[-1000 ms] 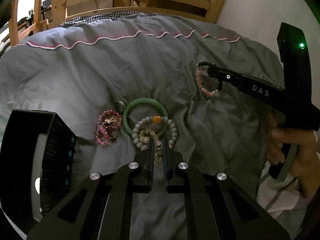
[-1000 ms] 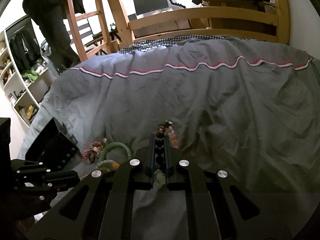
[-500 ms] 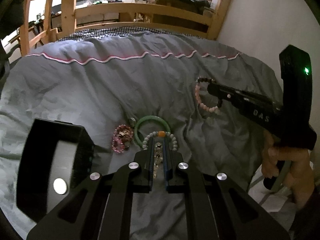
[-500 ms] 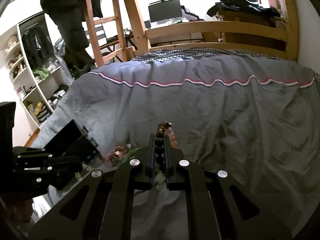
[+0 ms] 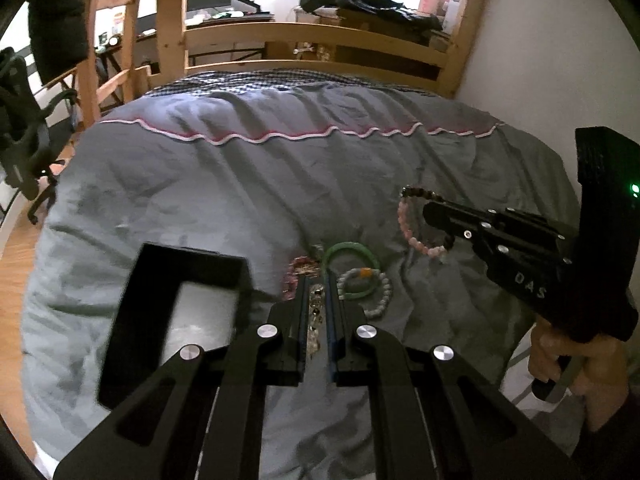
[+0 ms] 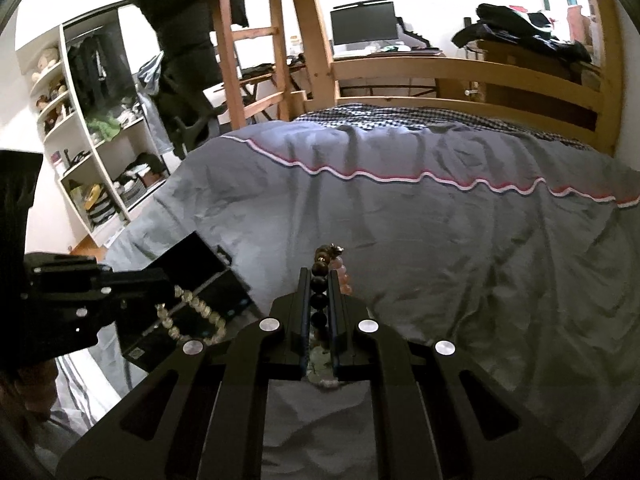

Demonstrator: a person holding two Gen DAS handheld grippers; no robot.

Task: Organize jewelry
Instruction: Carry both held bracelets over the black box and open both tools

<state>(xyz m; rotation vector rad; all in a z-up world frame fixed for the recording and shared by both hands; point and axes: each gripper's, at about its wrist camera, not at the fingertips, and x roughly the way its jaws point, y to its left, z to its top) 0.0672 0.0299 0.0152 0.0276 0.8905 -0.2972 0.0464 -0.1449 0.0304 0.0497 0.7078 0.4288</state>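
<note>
the left gripper (image 5: 316,312) is clamped narrowly on a pale crystal bracelet (image 6: 192,314), lifted above the grey duvet (image 5: 240,184), just right of the open black jewelry box (image 5: 180,300). the right gripper (image 6: 320,300) pinches a pink and dark bead bracelet (image 5: 416,224), held above the duvet, right of and farther than the green bangle (image 5: 352,256) and white bead bracelet (image 5: 372,292).

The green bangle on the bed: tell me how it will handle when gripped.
The green bangle keeps a clean ring shape, so it is likely rigid, unlike the white bead bracelet draped over it. Its glossy surface may slip between fingers. On the soft duvet rolling seems unlikely.
</note>
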